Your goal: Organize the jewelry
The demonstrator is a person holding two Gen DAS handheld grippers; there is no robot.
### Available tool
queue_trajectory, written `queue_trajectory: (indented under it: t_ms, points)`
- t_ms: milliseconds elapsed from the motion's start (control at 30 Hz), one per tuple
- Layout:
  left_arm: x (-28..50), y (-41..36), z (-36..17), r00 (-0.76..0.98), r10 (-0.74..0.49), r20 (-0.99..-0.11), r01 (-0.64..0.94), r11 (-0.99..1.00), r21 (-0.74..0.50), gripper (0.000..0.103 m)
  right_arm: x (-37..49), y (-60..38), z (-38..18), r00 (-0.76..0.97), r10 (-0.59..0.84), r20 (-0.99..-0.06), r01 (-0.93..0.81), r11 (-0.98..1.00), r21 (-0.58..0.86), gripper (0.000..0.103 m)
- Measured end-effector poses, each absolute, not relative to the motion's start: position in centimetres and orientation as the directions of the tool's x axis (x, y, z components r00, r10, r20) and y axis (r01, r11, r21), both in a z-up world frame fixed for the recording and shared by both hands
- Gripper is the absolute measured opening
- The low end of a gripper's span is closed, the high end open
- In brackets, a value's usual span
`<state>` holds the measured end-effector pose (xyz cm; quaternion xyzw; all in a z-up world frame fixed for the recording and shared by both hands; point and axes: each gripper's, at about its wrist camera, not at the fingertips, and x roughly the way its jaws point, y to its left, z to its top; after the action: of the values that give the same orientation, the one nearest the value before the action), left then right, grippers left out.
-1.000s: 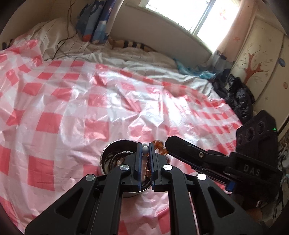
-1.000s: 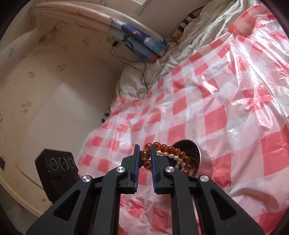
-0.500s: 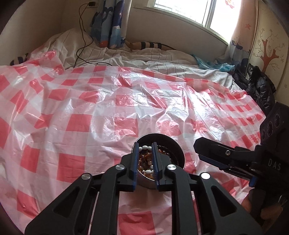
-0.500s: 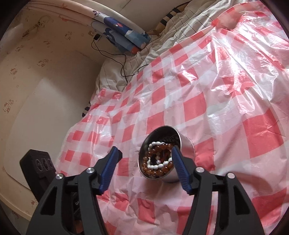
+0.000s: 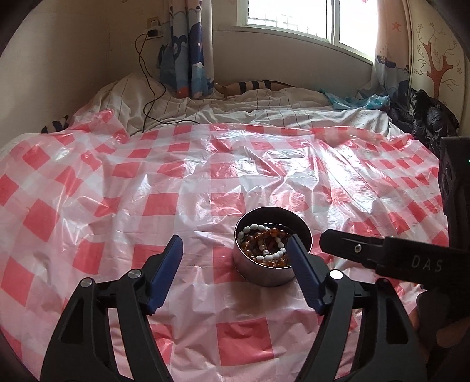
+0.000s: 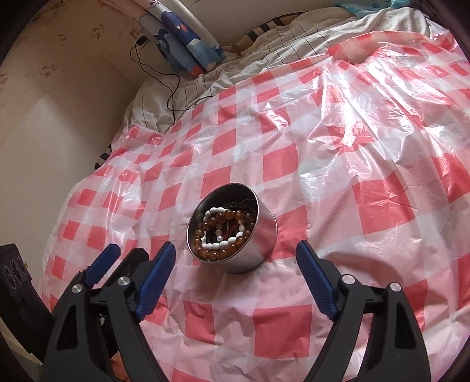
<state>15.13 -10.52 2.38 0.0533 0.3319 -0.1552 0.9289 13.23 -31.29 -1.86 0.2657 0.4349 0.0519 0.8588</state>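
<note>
Right wrist view, both claws just spreading, empty, tin wall hiding lower beads

The left wrist camera sat low behind its own fingers and looked forward and down across the checked plastic sheet toward the window and the far wall. The right wrist camera looked more steeply down from close by, its picture tilted, facing the side wall and the curtain. Both views shared the round metal tin, near in each, the sheet, the curtain and the black cable. The right gripper's arm entered the left view from the right edge.
</note>
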Motion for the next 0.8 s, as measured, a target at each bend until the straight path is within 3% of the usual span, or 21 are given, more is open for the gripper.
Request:
queue_trajectory:
  t_ms: [333,467,800]
  points:
    - [12.0,-9.6,3.1,0.746,-0.232,-0.624,0.314,0.949,0.022,0.083,10.0,-30.7,-0.5,0.629,0.241,-0.739,0.167,0.887,0.431,0.088]
    - [11.3,-9.0,2.7,0.704,-0.259,-0.661,0.322,0.946,-0.028,0.089,8.8,-30.3,-0.5,0.622,0.174,-0.764,0.192,0.911,0.364,0.092]
    - [12.9,-7.0,0.7,0.636,-0.243,-0.733,0.268,0.960,-0.086,0.091,9.1,-29.6,-1.1,0.605,0.081,-0.792,0.193,0.950,0.244,0.094]
